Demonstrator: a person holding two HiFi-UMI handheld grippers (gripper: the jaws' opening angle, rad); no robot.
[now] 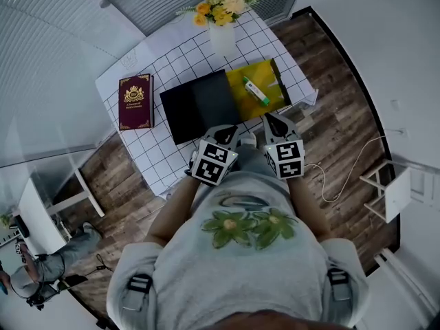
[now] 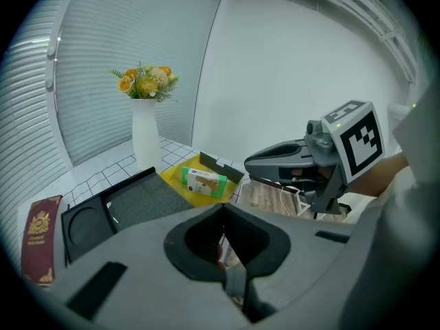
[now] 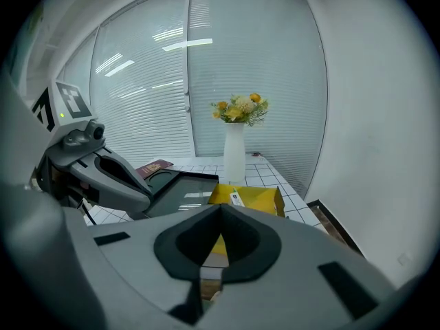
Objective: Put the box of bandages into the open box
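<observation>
The box of bandages (image 1: 256, 90), green and white, lies flat on the yellow floor of the open box (image 1: 273, 100). It sits slanted across the floor and, as far as the head view shows, clear of the walls. The black lid (image 1: 196, 107) is folded out flat to the left of that yellow half. From this the placing looks done (or as good as done). The step in hand therefore reads as the retreat, and doing it well means leaving the carton alone.

Both grippers hang at the near edge of the worktop (image 1: 172, 60), short of the open box and touching nothing on it. The left gripper (image 2: 223, 210) has its jaws closed tip to tip with nothing between them. The right gripper (image 3: 220, 210) likewise has its jaws together and empty. The safe move is up and back toward the body with the jaws closed, not sideways, so no tip catches the box's near wall or the lid. A nudge with closed tips could square the carton, though I judge it unnecessary. The white vase (image 1: 221, 38) of flowers and the red book (image 1: 135, 102) stand well out of the path.
</observation>
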